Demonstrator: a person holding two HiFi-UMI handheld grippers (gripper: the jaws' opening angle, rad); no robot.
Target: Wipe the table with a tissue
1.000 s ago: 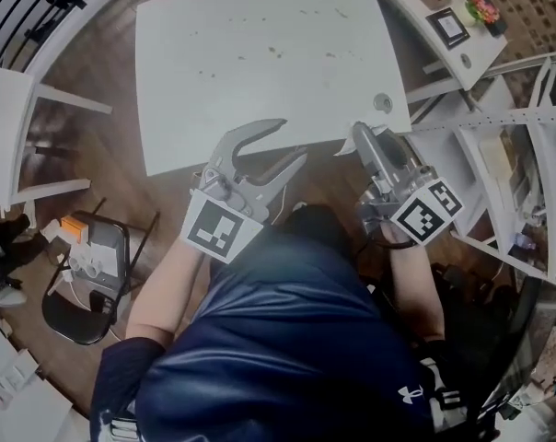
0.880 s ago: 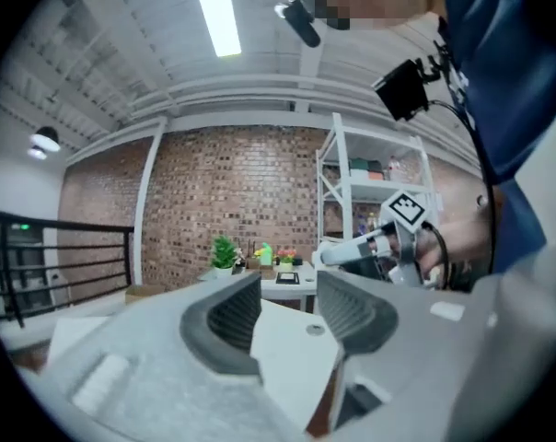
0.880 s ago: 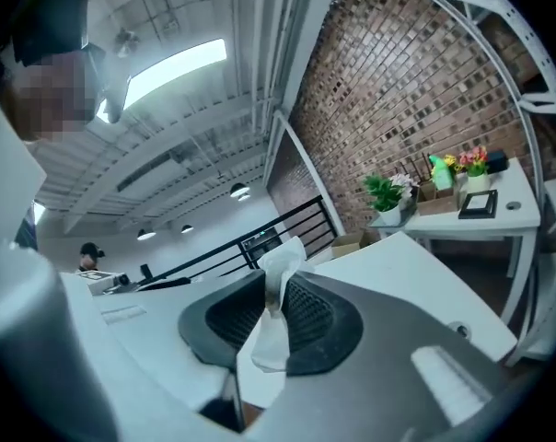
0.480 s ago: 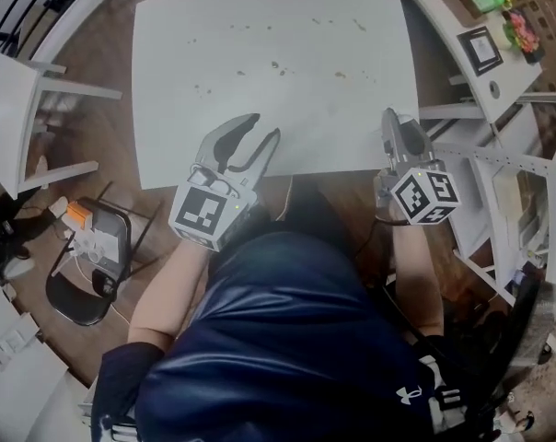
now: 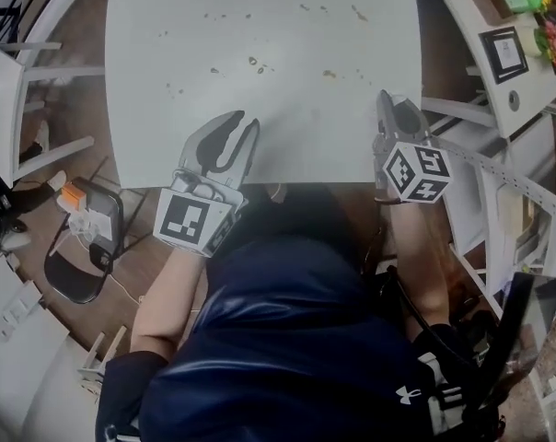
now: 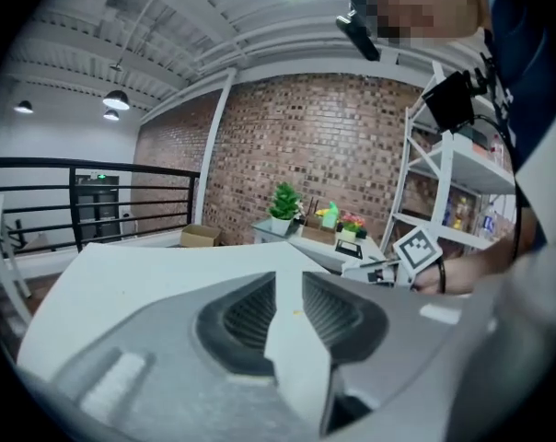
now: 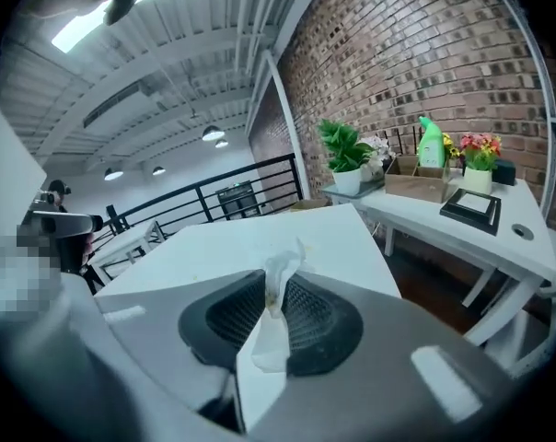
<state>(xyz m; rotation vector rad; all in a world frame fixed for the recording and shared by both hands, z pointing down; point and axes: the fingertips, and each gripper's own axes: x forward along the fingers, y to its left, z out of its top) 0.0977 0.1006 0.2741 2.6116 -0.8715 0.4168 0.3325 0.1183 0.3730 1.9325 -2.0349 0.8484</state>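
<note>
**Head view.** You stand at the near edge of the white rectangular table (image 5: 287,118). Small brown specks (image 5: 255,63) lie scattered across the far half of its top. Your grey left gripper (image 5: 234,122), with its black-and-white marker cube, reaches over the near edge left of centre. Your grey right gripper (image 5: 387,99) sits over the near right corner of the table, well apart from the left one.

**Left gripper view.** The jaws of the left gripper (image 6: 289,279) have just been closing. The black ribbed pads (image 6: 246,316) now stand a narrow gap apart, and nothing lies between them; only the white tabletop shows through the gap. The right gripper's marker cube (image 6: 416,247) shows at the table's right edge.

**Right gripper view.** The right gripper (image 7: 276,288) pinches a thin, crumpled white paper tissue (image 7: 271,339) between its black meshed pads (image 7: 315,316). The tissue sticks out above the fingertips and hangs below them, in front of the tabletop. Beyond, a white side table (image 7: 527,247) against the brick wall carries a green potted plant (image 7: 344,159), a green bottle (image 7: 431,141) and a black picture frame (image 7: 471,205)
</note>
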